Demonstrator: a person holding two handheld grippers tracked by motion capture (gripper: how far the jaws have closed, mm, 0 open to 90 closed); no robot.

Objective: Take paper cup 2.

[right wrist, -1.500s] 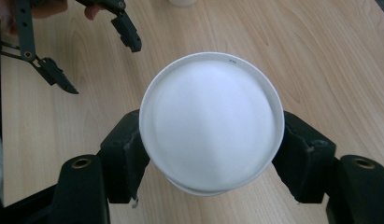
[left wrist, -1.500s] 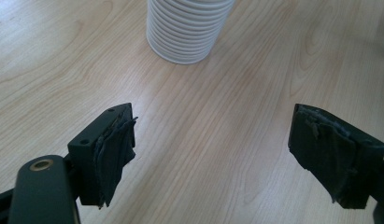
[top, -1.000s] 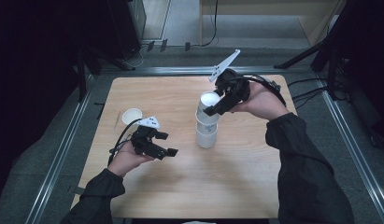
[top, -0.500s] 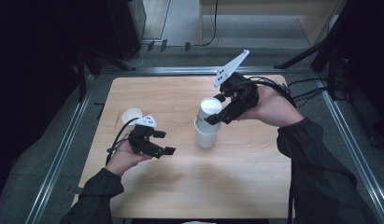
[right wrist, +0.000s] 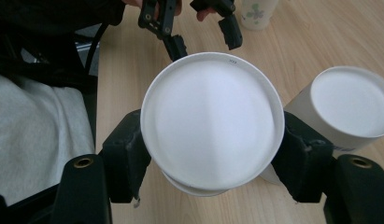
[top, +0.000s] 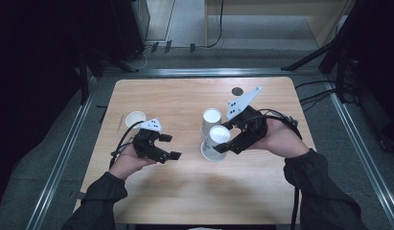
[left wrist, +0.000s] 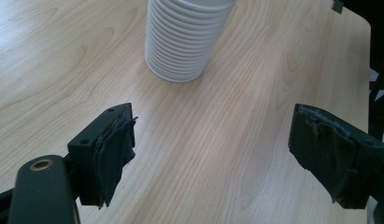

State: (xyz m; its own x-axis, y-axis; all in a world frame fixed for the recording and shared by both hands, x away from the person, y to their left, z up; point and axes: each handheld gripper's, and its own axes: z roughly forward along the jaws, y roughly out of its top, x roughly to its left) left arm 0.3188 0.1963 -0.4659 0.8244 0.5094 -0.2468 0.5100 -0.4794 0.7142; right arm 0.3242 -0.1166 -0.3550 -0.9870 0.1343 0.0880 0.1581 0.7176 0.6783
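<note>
Paper cup (right wrist: 212,120) | clamped upside down in right claw (top: 226,139), beside cup stack (top: 210,125) | left claw (top: 168,146) gapes empty over bench (top: 185,191)

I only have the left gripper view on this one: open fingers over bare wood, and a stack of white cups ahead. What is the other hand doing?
Observer: The right gripper holds a single white cup, with a finger on each side and the cup's base towards its camera.
Operator: Is that cup on the stack?
Observer: No. In the right gripper view it sits beside the top of the stack, not on it.
Operator: Any other cups out?
Observer: One upright cup stands alone, just beyond the left gripper.
</note>
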